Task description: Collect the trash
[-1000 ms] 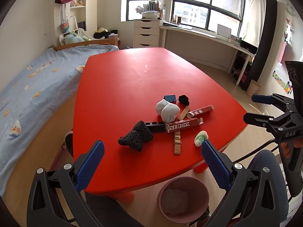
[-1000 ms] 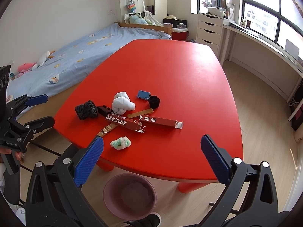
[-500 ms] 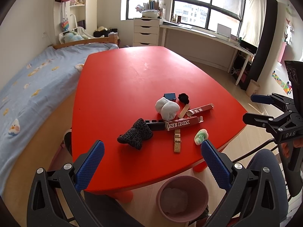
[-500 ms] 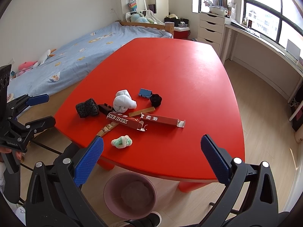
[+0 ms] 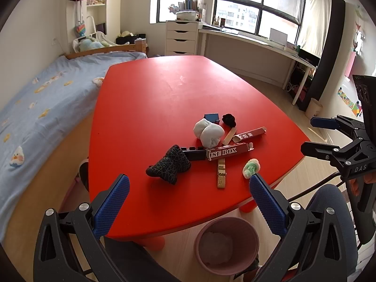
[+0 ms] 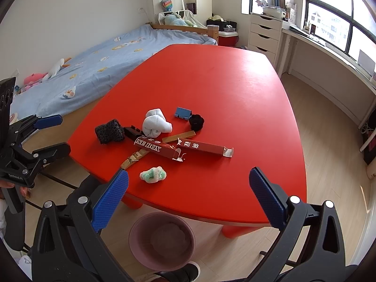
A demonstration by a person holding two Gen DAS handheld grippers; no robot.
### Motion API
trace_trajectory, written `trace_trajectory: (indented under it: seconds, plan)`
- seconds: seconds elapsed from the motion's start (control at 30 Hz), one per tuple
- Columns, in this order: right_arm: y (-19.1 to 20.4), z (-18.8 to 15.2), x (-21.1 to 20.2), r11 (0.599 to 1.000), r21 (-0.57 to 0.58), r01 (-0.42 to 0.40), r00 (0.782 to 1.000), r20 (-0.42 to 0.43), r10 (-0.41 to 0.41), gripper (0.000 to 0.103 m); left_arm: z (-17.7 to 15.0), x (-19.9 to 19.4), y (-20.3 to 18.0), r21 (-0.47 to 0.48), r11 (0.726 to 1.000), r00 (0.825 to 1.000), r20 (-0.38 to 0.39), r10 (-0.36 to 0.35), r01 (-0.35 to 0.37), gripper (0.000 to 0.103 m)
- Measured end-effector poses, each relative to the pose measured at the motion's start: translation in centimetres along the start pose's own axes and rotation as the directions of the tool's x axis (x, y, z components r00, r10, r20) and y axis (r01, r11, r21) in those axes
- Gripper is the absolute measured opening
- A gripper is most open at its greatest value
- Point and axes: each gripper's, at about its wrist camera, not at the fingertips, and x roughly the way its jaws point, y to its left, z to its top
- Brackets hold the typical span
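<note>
Both tools hover off the near edge of the red table (image 5: pixel 152 98), holding nothing: the left gripper (image 5: pixel 189 202) and the right gripper (image 6: pixel 188 192) each have their blue-padded jaws spread wide. The litter sits in a cluster toward the table's near edge: a green-and-white crumpled wad (image 6: pixel 153 174) closest to the edge, a wooden clothespin (image 5: pixel 221 174) partly under a red carton reading "SE BOX" (image 6: pixel 158 150) whose first letters are hidden, a second red carton (image 6: pixel 204 147), a black patterned sock ball (image 5: pixel 169 167), a white sock ball (image 5: pixel 208 132), a small blue holder (image 6: pixel 182 112) and a black scrunchie (image 6: pixel 196 122). A pink waste bin (image 6: pixel 162 240) stands on the floor under the near edge, with pale contents too blurred to identify.
</note>
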Motion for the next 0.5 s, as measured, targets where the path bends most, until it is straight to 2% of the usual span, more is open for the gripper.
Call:
trace_trajectory:
  seconds: [0.5]
  plan:
    - [0.5,0.4,1.6,0.998,-0.054,-0.038,0.998,-0.052,0.036,0.1,0.5,1.3,1.0,0.01,1.0,0.999,-0.039,0.005,-0.004,0.098]
